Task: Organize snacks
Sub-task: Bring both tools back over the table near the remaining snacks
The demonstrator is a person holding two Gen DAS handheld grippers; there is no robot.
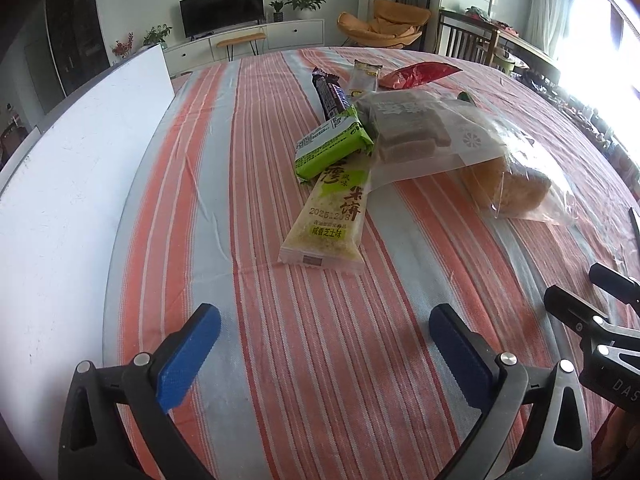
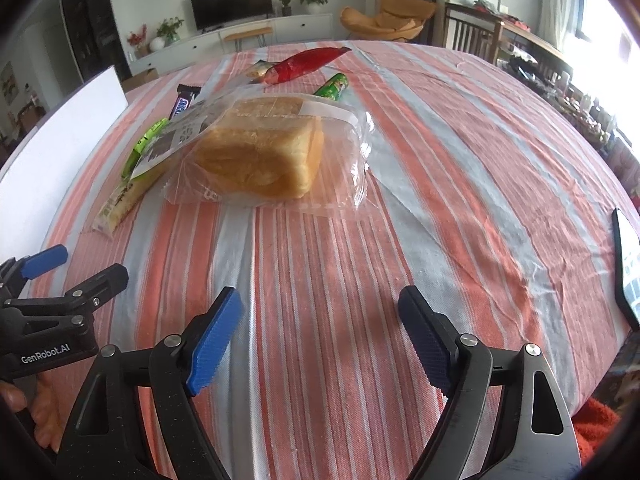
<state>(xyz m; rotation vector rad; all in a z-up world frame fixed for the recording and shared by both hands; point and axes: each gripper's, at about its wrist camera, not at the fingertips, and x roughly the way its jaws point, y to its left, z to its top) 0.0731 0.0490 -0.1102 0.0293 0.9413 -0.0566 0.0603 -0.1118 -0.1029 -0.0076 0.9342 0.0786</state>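
A pile of snacks lies mid-table on the striped cloth. A long rice-cracker packet [image 1: 326, 220] lies nearest my left gripper, under a green packet [image 1: 334, 144]. A dark chocolate bar [image 1: 330, 94], a small yellow packet [image 1: 364, 76] and a red packet [image 1: 416, 74] lie behind. A bagged bread loaf [image 2: 260, 156] lies at the right of the pile, with a translucent bag of brown bars [image 1: 416, 128] leaning on it. A green tube [image 2: 332, 86] lies behind the loaf. My left gripper [image 1: 324, 344] and right gripper [image 2: 320, 336] are open and empty, short of the pile.
A white board [image 1: 80, 152] lies along the table's left side. A phone [image 2: 628, 264] lies at the right edge. Chairs and a cluttered table stand beyond at the right; a TV cabinet stands at the back. The left gripper shows in the right wrist view [image 2: 60, 280].
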